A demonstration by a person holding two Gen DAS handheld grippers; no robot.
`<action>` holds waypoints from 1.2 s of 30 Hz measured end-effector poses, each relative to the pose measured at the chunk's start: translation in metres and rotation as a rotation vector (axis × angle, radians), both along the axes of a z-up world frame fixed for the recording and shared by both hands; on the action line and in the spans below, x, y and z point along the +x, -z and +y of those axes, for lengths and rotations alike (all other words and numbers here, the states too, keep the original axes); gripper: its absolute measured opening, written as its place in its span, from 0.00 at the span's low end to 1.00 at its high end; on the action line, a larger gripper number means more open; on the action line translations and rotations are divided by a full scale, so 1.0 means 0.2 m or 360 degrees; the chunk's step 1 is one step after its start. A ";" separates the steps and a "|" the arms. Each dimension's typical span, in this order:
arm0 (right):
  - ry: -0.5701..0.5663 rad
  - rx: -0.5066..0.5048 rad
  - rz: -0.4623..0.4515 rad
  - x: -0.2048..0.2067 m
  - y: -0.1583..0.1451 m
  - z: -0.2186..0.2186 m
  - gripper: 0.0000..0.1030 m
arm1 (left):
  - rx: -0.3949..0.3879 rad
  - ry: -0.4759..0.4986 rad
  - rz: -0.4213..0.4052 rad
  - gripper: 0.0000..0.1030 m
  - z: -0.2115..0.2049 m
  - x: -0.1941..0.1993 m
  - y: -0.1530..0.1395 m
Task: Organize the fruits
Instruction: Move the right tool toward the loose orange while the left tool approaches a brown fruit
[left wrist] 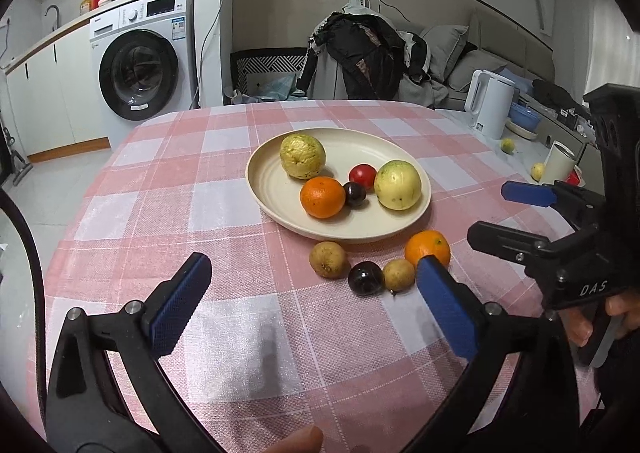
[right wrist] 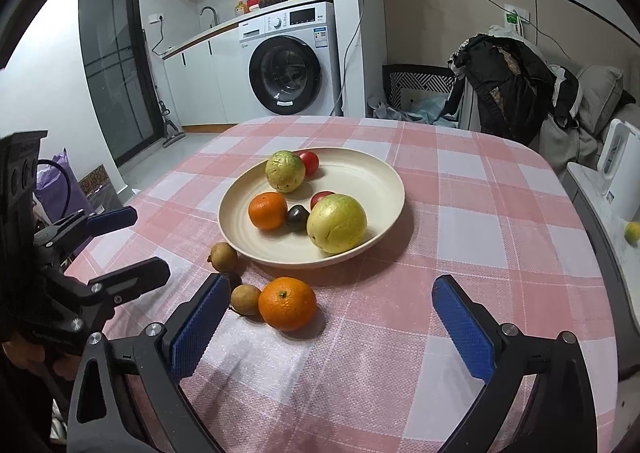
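A cream plate (left wrist: 280, 189) (right wrist: 372, 181) on the pink checked tablecloth holds two yellow-green guavas (left wrist: 302, 156) (right wrist: 337, 223), an orange (left wrist: 322, 197) (right wrist: 267, 210), red tomatoes (left wrist: 362, 175) (right wrist: 309, 162) and a dark plum (left wrist: 355, 193) (right wrist: 297, 217). In front of the plate lie an orange (left wrist: 427, 248) (right wrist: 287, 303), a dark plum (left wrist: 365, 277), and two brown fruits (left wrist: 328, 259) (right wrist: 224, 256). My left gripper (left wrist: 316, 305) is open and empty, just short of the loose fruits. My right gripper (right wrist: 328, 329) is open and empty, with the loose orange just ahead of its left finger.
The table's far edge (right wrist: 360, 117) faces a washing machine (left wrist: 140, 65) and a chair heaped with dark clothes (left wrist: 368, 57). A white kettle (left wrist: 490, 103) stands on a side counter to the right, with small yellow fruits (left wrist: 508, 145) beside it.
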State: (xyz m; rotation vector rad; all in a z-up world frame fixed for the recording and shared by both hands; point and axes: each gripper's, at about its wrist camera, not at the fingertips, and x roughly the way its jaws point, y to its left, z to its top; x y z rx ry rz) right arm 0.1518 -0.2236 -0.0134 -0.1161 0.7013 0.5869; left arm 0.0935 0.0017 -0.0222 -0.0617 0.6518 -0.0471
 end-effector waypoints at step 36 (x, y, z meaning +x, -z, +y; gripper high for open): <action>-0.0054 -0.0291 0.0141 0.09 0.17 0.13 1.00 | -0.0022 -0.0011 0.0002 0.99 0.01 0.01 0.03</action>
